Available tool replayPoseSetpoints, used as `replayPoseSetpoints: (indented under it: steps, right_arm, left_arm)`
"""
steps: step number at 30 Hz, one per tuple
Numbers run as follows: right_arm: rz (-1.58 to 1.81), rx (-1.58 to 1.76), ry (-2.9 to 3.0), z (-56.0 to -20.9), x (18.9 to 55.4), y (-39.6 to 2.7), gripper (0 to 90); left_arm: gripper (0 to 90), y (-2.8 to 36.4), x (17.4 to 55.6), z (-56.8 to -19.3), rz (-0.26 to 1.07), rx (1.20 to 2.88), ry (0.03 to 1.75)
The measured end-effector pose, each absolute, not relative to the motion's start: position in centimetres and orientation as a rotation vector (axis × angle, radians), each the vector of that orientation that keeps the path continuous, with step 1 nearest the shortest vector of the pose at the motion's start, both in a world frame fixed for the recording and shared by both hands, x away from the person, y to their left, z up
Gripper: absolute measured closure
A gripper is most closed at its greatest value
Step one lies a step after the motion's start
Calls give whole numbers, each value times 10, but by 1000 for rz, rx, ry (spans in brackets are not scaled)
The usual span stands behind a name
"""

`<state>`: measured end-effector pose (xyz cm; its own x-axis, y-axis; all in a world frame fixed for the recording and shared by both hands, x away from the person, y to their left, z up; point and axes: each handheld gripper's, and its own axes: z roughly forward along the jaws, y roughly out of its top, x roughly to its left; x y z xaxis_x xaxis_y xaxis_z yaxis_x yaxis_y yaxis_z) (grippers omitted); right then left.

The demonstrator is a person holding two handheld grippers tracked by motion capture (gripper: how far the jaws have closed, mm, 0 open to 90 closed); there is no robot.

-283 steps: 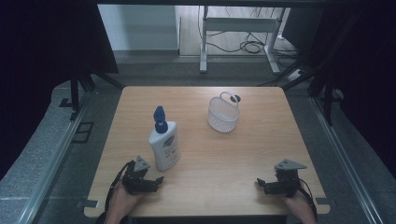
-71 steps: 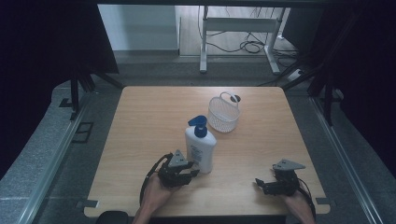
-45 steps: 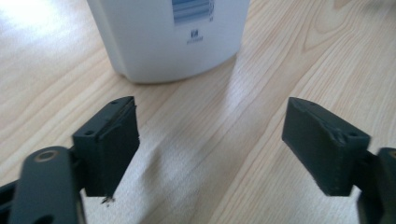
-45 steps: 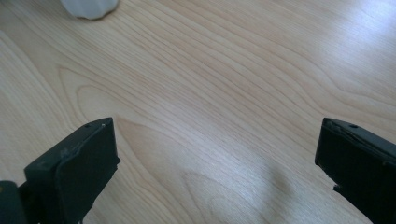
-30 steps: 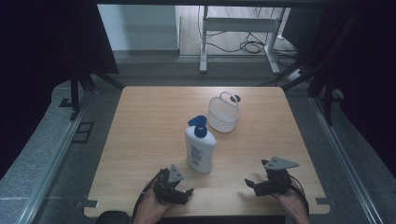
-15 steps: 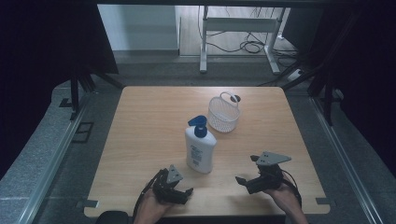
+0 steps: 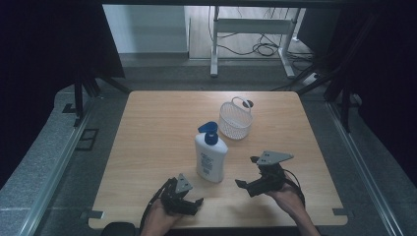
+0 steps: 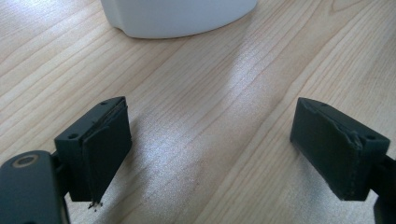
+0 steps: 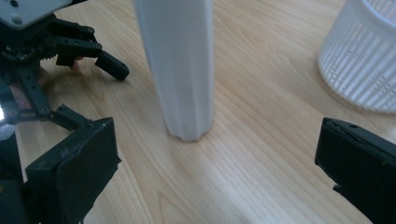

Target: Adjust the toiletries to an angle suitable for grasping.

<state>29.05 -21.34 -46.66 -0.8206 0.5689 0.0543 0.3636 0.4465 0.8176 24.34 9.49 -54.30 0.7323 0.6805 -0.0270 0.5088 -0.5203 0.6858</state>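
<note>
A white bottle [image 7: 210, 156] with a blue pump head stands upright near the middle of the wooden table [image 7: 157, 123]. My left gripper [image 7: 188, 195] rests open on the table just in front of it, with nothing between its jaws. The left gripper view has the bottle's base [image 8: 177, 16] ahead of the open left gripper [image 8: 210, 149]. To the right of the bottle, my right gripper [image 7: 247, 172] is open and points at it. In the right gripper view, the bottle [image 9: 180, 65] stands ahead of my right gripper [image 9: 215, 172], apart from it, with the left gripper [image 9: 91, 93] beyond.
A white mesh basket [image 7: 235, 120] with a handle stands behind and to the right of the bottle, seen as the basket [image 9: 362, 60] at the upper right of the right gripper view. Black curtains and a metal frame surround the table.
The bottle was carried from the left to the table's middle and set down. The left gripper let go and drew back. The right gripper has since moved left toward the bottle.
</note>
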Motion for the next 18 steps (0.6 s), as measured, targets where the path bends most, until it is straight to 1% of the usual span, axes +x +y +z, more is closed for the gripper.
replayPoseSetpoints:
  steps: [18]
  right_arm:
    - [1307,716,2495,-448,308,-171,7]
  left_arm:
    - [119,94,243,-543,322,2235,900]
